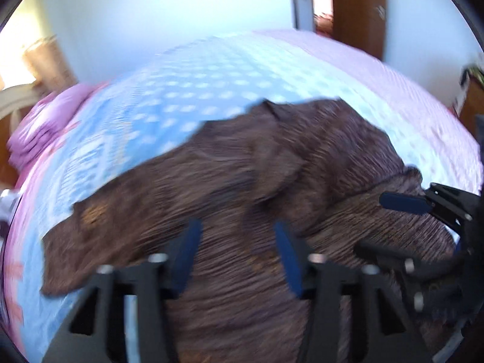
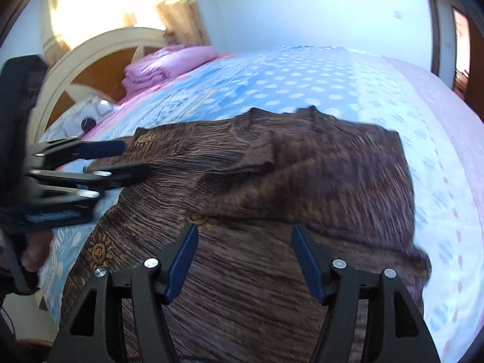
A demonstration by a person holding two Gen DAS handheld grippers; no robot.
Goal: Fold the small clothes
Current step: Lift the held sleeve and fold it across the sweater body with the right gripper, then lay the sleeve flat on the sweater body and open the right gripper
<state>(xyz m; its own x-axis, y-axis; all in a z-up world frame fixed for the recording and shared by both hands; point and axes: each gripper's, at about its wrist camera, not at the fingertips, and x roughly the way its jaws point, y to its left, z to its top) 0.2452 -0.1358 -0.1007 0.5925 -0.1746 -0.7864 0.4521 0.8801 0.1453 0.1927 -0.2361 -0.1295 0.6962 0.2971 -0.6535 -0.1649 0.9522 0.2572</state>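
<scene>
A brown striped garment (image 1: 242, 181) lies spread on the bed, partly folded over itself; it also shows in the right wrist view (image 2: 287, 175), with small orange sun prints. My left gripper (image 1: 237, 227) is open and empty just above the cloth's near part. My right gripper (image 2: 243, 233) is open and empty above the cloth's near edge. The right gripper also shows at the right edge of the left wrist view (image 1: 393, 224), open. The left gripper shows at the left edge of the right wrist view (image 2: 136, 157), open. Both views are motion-blurred.
The bed has a blue dotted cover (image 2: 287, 81) with pink borders. Folded pink bedding (image 2: 163, 66) and a cream and wood headboard (image 2: 90, 60) are at the far left. A doorway (image 1: 341, 0) stands beyond the bed's far side.
</scene>
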